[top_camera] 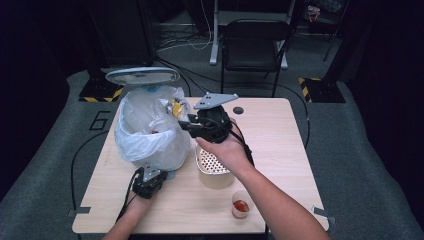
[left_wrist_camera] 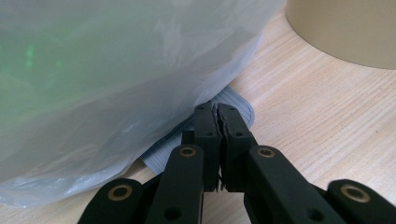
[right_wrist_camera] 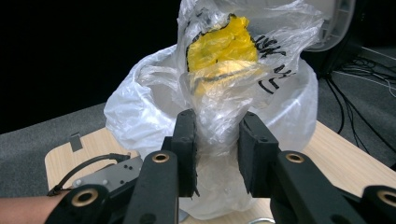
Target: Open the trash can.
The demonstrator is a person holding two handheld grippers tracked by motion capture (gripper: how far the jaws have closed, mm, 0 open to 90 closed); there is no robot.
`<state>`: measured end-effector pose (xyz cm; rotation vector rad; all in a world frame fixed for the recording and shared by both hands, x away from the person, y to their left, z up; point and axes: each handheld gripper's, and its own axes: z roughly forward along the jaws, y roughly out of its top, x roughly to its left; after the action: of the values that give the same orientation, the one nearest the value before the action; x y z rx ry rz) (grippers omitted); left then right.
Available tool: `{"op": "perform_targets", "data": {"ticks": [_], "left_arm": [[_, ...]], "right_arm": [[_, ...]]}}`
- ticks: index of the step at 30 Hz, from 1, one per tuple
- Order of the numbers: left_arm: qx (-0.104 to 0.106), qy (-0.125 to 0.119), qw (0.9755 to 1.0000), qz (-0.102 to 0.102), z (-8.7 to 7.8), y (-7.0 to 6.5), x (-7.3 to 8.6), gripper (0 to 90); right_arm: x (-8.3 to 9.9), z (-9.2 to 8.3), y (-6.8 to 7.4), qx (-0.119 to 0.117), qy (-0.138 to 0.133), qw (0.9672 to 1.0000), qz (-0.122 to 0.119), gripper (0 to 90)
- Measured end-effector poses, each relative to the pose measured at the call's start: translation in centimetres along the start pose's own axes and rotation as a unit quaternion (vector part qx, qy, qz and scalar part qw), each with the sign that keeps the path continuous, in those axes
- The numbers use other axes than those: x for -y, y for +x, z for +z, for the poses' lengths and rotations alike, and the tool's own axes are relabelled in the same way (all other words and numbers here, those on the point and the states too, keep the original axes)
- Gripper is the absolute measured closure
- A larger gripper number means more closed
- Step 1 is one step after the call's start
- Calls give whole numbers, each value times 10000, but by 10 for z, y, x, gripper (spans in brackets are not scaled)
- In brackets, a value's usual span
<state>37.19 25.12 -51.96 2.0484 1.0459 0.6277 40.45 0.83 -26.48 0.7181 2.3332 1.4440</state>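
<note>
Over one lined bin [top_camera: 150, 135], right tongs [right_wrist_camera: 217, 156] clasp one crumpled bag [right_wrist_camera: 222, 60]; left tongs [left_wrist_camera: 217, 140] closed empty.

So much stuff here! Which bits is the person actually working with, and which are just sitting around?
In use:
- right gripper, jaws around a crumpled plastic bag with yellow inside
- bag-lined bin, lid raised
- left gripper, shut, low beside the bin

Lying about:
- perforated strainer on a beige container
- small cup with red contents
- black chair

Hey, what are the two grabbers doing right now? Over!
Left gripper shut, pressing grey ribbed pedal. Right gripper jaws pinching clear plastic bag with yellow wrapper above white bag-lined bin. Bin's lid up; nothing blocking.
</note>
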Motion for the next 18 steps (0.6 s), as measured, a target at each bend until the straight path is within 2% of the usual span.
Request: {"op": "perform_targets", "data": {"ticks": [8, 18], "left_arm": [[5, -7, 10000, -4, 0, 0, 0, 870], [-18, -32, 10000, -13, 0, 0, 0, 870]], "right_arm": [[-7, 11, 9, -75, -3, 10000, -22, 701], [-17, 34, 7, 4, 34, 10000, -13, 698]]}}
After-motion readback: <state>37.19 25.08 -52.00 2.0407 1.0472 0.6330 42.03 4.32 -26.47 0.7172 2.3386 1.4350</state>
